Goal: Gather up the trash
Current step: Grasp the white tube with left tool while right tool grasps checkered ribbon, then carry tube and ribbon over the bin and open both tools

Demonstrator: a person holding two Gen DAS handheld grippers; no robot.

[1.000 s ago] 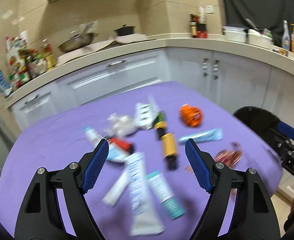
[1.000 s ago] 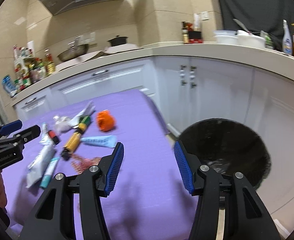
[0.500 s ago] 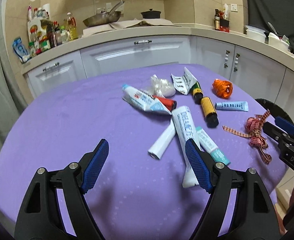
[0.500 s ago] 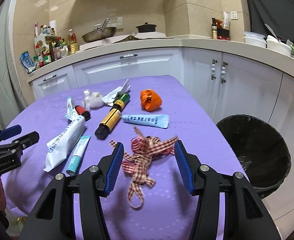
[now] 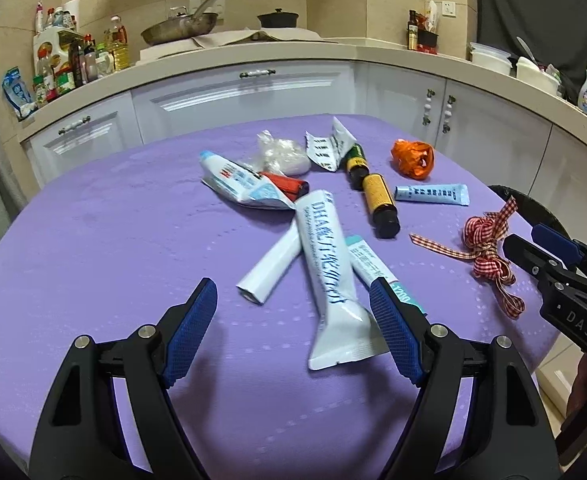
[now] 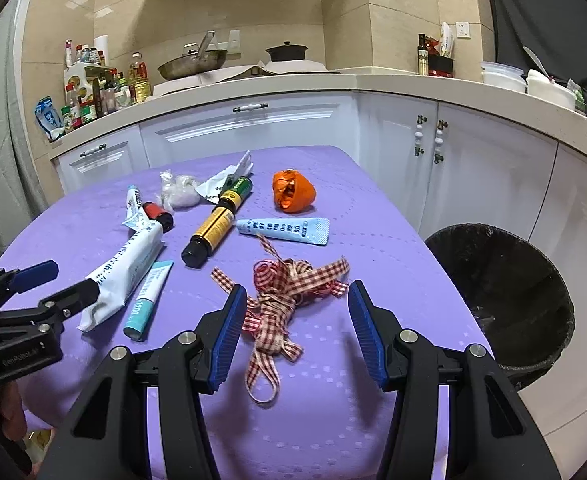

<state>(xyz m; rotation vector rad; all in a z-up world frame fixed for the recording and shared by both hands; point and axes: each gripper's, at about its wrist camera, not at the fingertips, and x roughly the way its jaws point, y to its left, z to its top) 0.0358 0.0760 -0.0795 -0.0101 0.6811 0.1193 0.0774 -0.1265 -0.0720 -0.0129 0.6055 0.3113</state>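
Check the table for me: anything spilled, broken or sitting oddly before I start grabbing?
Nothing spilled or broken. The litter lies loose on the purple tablecloth: the big white tube lies across two smaller tubes, and the checked ribbon is a tangle near the edge beside the black bin.

Tubes (image 5: 325, 264) left of ribbon (image 6: 289, 292); bin (image 6: 505, 292) right of table (image 6: 373, 400)

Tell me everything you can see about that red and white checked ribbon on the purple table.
The red-and-white checked fabric ribbon is a loose tangle of loops and knots with flat tails trailing outward. It lies limp on the purple tablecloth near the edge beside the black-lined bin. It sits just ahead of the right tongs, which stand open; nothing grips it. No other trash touches it.
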